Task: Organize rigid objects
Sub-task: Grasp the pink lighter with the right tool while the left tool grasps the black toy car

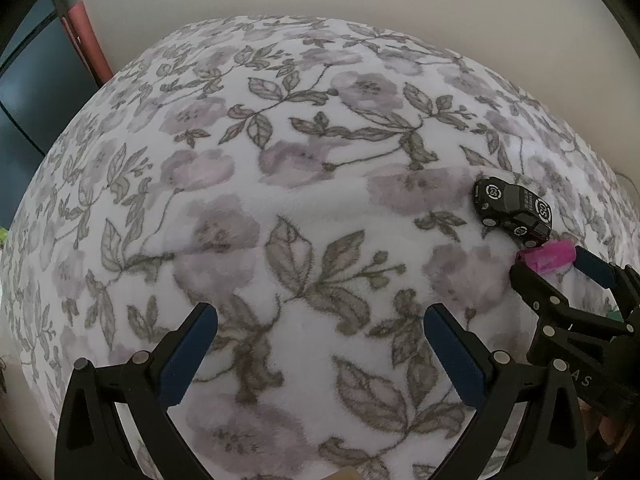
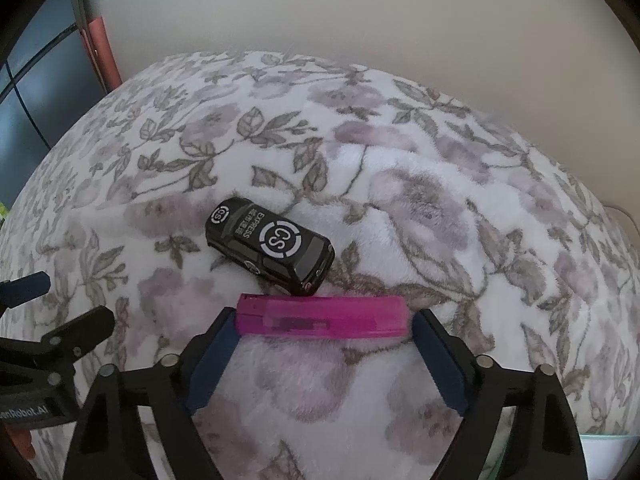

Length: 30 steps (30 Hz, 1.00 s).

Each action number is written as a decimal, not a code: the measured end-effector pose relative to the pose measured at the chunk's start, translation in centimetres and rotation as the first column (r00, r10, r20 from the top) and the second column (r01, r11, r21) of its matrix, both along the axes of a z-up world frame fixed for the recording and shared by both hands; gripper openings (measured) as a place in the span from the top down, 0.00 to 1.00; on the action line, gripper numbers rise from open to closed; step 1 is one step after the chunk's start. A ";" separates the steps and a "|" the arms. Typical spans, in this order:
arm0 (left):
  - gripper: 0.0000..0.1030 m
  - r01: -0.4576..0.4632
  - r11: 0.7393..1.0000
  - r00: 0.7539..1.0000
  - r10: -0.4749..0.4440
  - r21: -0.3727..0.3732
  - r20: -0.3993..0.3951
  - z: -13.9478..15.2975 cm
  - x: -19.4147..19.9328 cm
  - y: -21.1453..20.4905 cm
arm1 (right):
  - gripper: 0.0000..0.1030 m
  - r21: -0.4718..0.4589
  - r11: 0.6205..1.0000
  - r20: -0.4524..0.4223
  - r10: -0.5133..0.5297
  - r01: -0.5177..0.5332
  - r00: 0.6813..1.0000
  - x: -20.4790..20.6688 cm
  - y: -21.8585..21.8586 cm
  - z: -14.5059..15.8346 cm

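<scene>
Between my right gripper's (image 2: 322, 326) two blue pads (image 2: 212, 356), the pink lighter (image 2: 320, 316) is lying lengthwise on the floral blanket (image 2: 460, 208), one end at each pad. I am judging that the pads are closing onto its ends, though I cannot tell whether they are pressing firmly yet. Gripping it end to end is leaving little pad on each face, so it could be pivoting or popping out as I lift. Just beyond it, the black toy car (image 2: 270, 244) is sitting at an angle, its nearer end touching or almost touching the lighter's far edge; any forward push could be nudging the car, and it may be rolling on its wheels. Underneath, the plush blanket is giving way, so pressing down could be sinking the lighter and tilting it. My left gripper (image 1: 320, 344) is hanging released over bare blanket, holding nothing, near enough to the right one to risk clashing.
</scene>
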<state>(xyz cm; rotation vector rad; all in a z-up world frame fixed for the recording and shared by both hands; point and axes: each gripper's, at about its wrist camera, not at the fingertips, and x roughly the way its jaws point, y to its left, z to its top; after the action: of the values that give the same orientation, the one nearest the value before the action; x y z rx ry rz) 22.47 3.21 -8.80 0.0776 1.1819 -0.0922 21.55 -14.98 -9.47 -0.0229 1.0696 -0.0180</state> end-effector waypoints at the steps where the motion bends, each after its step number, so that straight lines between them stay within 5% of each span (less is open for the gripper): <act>1: 0.00 0.004 1.000 1.000 -0.004 0.006 0.001 0.0 0.0 -0.2 | 0.19 -0.001 1.000 0.002 0.000 0.000 1.000 0.0 0.0 0.0; 20: 0.00 0.073 0.994 0.997 -0.071 -0.084 0.029 2.0 2.2 -5.9 | 0.19 0.042 0.989 -0.012 -0.142 0.142 0.990 -1.7 -4.9 1.0; 30: 0.00 0.214 0.967 0.975 -0.203 -0.136 0.088 1.2 3.3 -9.8 | 0.19 0.070 0.984 -0.004 -0.163 0.162 0.987 -2.5 -6.6 1.5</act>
<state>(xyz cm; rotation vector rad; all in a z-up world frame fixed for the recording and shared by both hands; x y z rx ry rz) 25.77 -6.63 -7.60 0.0762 1.0880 -0.3579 19.03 -21.57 -7.92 0.1275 1.0671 -0.1281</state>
